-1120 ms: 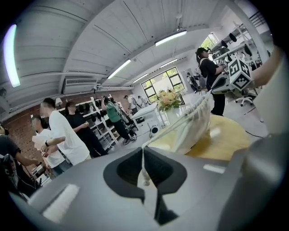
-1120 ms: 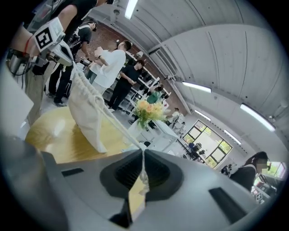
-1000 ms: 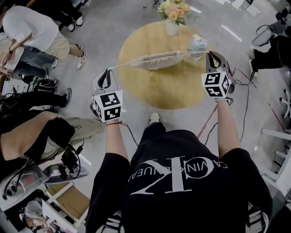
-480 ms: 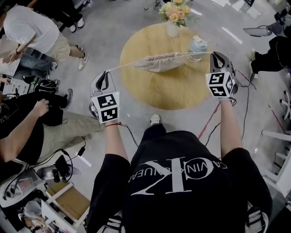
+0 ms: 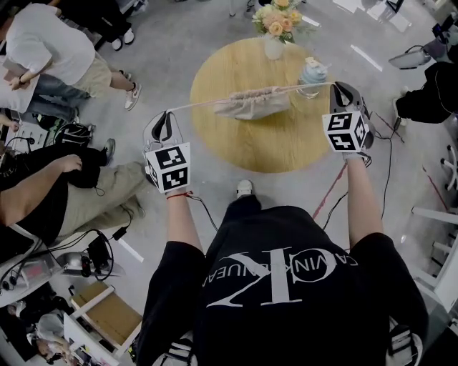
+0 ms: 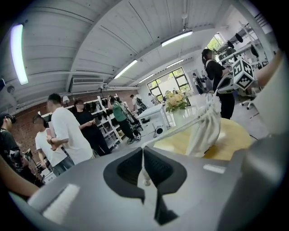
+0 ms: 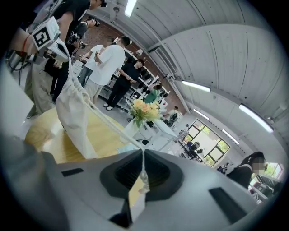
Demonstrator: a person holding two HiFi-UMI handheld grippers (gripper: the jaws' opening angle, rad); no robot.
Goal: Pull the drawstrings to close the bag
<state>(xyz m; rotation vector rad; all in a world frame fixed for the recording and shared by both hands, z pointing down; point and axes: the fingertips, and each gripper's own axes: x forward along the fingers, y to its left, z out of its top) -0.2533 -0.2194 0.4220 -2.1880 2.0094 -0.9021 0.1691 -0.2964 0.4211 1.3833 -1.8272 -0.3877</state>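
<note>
I am in the middle of the pull itself. The left tongs are closed tight on the left drawstring, and the right tongs are closed just as tight on the right drawstring. The bag hangs between them in the upper middle of the head view, over the round desk. Both cords run out from it in a nearly straight line, so I judge them taut. The mouth looks bunched into folds, so I take the closing to be well along but perhaps not finished.

The next move, as I see it, calls for drawing the tongs further apart, evenly on both sides, so the gathers cinch fully and the bag stays centred. It should also stay clear of the vase of flowers at the top of the frame. The clamp on each cord has to hold.

The head view gives me the whole span, but the pads are too small there to read. Each gripper view shows them pressed together on the thin cord, with a small knotted end sitting behind the pinch. The right gripper view shows the bag's body hanging from the gathered mouth at its left. Whether its bottom touches the desk I cannot tell. The left gripper view catches the right tongs at its upper right.
</note>
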